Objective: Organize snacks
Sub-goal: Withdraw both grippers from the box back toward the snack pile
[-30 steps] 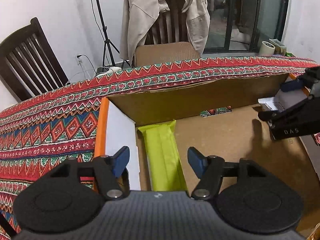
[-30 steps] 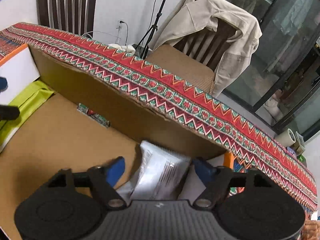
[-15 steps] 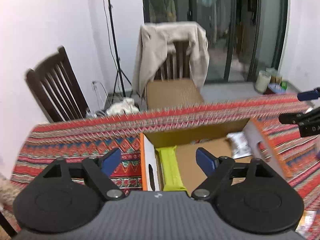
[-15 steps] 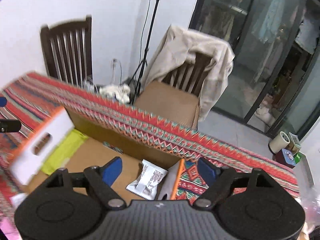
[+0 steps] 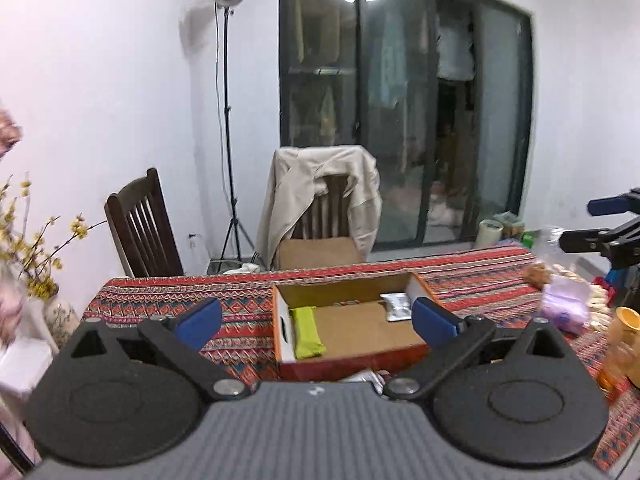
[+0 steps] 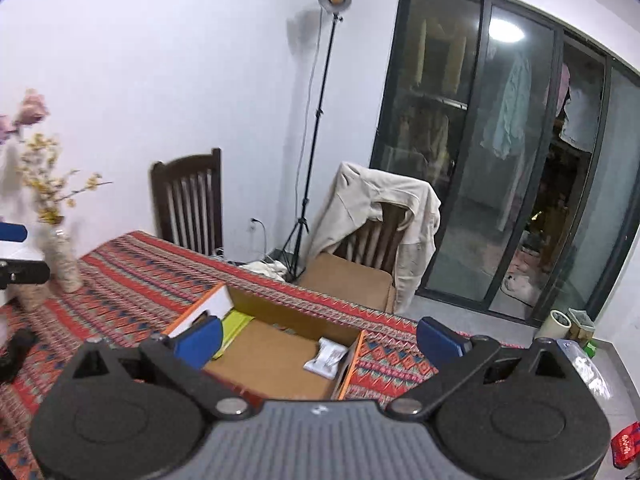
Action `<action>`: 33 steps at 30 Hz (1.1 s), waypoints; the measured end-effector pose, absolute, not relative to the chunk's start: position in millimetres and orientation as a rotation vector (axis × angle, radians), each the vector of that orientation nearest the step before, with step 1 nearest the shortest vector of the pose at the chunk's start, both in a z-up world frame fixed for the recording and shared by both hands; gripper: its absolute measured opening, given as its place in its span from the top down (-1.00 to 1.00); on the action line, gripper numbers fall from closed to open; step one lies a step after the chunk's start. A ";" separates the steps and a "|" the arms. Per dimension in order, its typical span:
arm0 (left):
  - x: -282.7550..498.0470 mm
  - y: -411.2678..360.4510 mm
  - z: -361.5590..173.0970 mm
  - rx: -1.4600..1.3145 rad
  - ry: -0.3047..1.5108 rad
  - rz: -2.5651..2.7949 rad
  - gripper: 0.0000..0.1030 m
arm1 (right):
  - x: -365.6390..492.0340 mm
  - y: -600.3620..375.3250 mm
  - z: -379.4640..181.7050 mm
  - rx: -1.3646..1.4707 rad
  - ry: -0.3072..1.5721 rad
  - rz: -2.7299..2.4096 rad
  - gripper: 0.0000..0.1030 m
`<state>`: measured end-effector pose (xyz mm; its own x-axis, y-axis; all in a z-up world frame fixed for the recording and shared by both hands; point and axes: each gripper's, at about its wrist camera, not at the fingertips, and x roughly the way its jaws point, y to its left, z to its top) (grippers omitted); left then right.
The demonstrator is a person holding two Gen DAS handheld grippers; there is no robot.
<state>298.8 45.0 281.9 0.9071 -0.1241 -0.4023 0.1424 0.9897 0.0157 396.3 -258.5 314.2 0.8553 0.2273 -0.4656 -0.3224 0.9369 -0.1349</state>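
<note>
No text, label or number is legible anywhere.

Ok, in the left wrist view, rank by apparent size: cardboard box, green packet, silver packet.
1. cardboard box, plainly largest.
2. green packet.
3. silver packet, smallest, though it lies farther from the camera, so their true sizes may differ less.

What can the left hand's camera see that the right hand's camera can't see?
Only the left wrist view shows the snack pile and the orange cup at the table's right end. Only the right wrist view shows the red packet on the floor. Both show the cardboard box on the patterned tablecloth, holding the green packet and the silver packet, and the jacket-draped chair.
</note>
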 end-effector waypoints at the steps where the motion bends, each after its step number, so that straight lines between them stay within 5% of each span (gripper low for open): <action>1: 279.7 46.3 277.6 0.035 0.400 -0.150 -1.00 | 379.3 -260.9 311.3 -0.205 0.450 0.295 -1.00; 15: 101.9 63.2 161.0 -0.037 0.288 -0.053 -1.00 | 153.1 -279.0 196.5 -0.221 0.265 0.316 -1.00; 33: 50.7 40.6 34.1 -0.011 0.358 -0.010 -1.00 | 49.1 -263.2 15.7 -0.119 0.259 0.179 -1.00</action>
